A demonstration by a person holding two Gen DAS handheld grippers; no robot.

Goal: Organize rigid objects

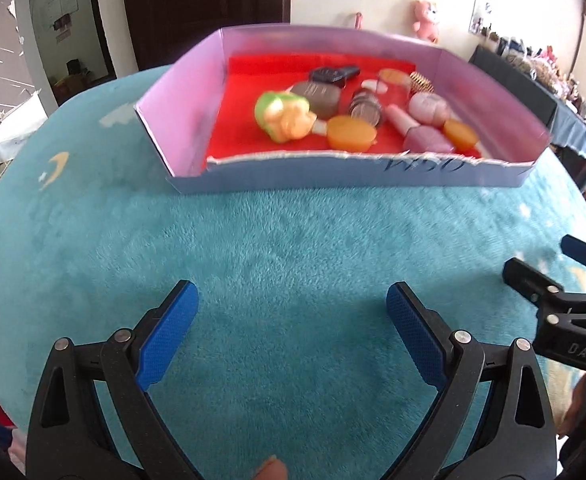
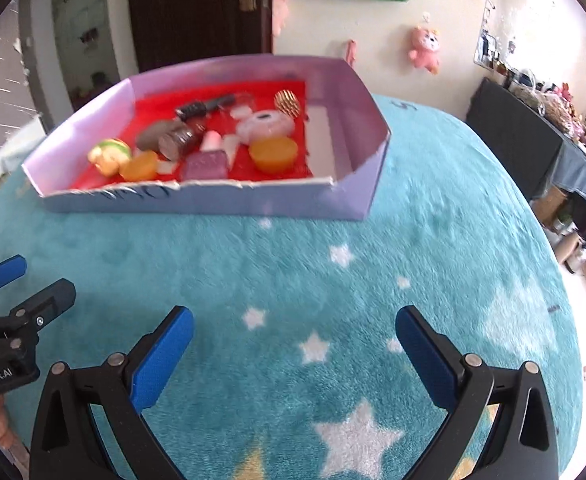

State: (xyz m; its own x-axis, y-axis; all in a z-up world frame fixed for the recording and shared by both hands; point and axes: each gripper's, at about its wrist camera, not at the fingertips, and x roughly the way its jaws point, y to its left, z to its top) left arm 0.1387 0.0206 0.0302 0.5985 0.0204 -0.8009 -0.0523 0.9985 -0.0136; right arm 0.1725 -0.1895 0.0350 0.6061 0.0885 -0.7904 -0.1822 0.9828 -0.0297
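Left tool [image 1: 292, 330]: released, empty, hovering over the teal blanket [image 1: 293, 240].
Right tool [image 2: 294, 344]: released, empty too.
Objects: piled in the far tray [image 1: 333, 174].
Advice: you pick one piece, approach over the near wall.

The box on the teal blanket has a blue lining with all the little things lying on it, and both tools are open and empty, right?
Nearly. The lining of the box is red, not blue, as the left wrist view shows. The rest holds: the little things lie on it, and the left tool and right tool are both open and empty above the teal blanket.
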